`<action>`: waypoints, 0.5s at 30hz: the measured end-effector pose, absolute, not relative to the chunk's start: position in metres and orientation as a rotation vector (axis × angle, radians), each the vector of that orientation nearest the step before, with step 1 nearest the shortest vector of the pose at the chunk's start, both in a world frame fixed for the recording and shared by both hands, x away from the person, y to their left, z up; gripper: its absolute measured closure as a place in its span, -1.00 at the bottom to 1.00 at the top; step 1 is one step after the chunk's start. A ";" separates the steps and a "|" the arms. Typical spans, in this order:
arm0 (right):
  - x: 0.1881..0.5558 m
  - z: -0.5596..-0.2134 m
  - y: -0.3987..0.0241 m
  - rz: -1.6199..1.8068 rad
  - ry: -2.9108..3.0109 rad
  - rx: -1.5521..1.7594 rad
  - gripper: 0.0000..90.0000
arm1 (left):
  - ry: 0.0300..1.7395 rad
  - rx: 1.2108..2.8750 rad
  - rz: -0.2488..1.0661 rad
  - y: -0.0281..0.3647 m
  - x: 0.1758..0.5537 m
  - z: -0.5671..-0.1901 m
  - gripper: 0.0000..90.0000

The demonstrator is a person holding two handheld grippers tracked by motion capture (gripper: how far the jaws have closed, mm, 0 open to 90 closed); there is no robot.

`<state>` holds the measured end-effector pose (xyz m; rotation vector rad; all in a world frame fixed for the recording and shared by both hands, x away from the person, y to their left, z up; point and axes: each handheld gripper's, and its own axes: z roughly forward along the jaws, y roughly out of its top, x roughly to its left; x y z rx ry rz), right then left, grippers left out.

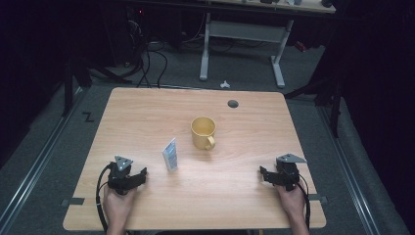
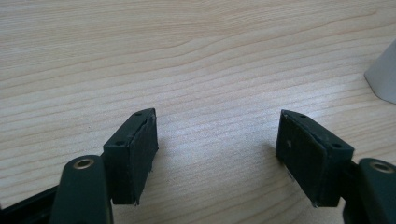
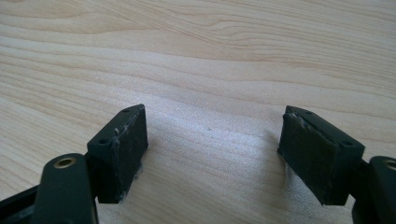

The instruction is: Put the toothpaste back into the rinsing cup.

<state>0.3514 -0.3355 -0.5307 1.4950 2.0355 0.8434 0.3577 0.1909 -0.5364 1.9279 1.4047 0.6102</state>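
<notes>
Left jaws: spread wide with bare wood between them, nothing gripped; in the left gripper view the two black pads (image 2: 135,154) stand well apart.
Right jaws: likewise released, wide apart over bare wood, nothing between the pads (image 3: 122,149) in the right gripper view.
Left gripper (image 1: 143,173): sits at about 7 o'clock on the table (image 1: 147,205), low over the wood, its jaws pointing toward 2 o'clock, at the tube.
Left hand (image 1: 117,201): comes in from the near edge, forearm almost straight up the picture, wrapped round the gripper's back; a black cable loops off its left side.
Right gripper (image 1: 262,174): sits at about 5 o'clock on the table, low over the wood, its jaws pointing toward 10 o'clock, inward.
Right hand (image 1: 292,198): comes in from the near edge, forearm leaning slightly inward, with a cable down its right side.
Tube (image 1: 170,153): a small white and blue tube standing upright, near the table's centre toward 7 o'clock, just beyond the left gripper's tips and apart from them.
Cup (image 1: 203,132): a yellow cup standing upright near the centre, handle turned toward 5 o'clock, at 2 o'clock from the tube and apart from it.
High view adds: both hands, tube, cup, a round grey hole (image 1: 233,103) at the table's far side toward 1 o'clock, and a desk frame on the floor beyond.
Left gripper view adds: a white slanted edge of the tube (image 2: 384,74) at 3 o'clock in the picture.
Right gripper view adds: close wood grain around its own jaws.
</notes>
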 end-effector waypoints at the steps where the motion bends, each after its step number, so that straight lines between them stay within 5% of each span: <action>1: 0.351 -0.531 -0.335 0.844 2.035 1.495 -0.48 | 1.405 1.928 0.611 0.191 0.358 -0.536 -0.34; 15: 0.351 -0.531 -0.335 0.843 2.035 1.495 -0.48 | 1.403 1.929 0.610 0.191 0.358 -0.536 -0.35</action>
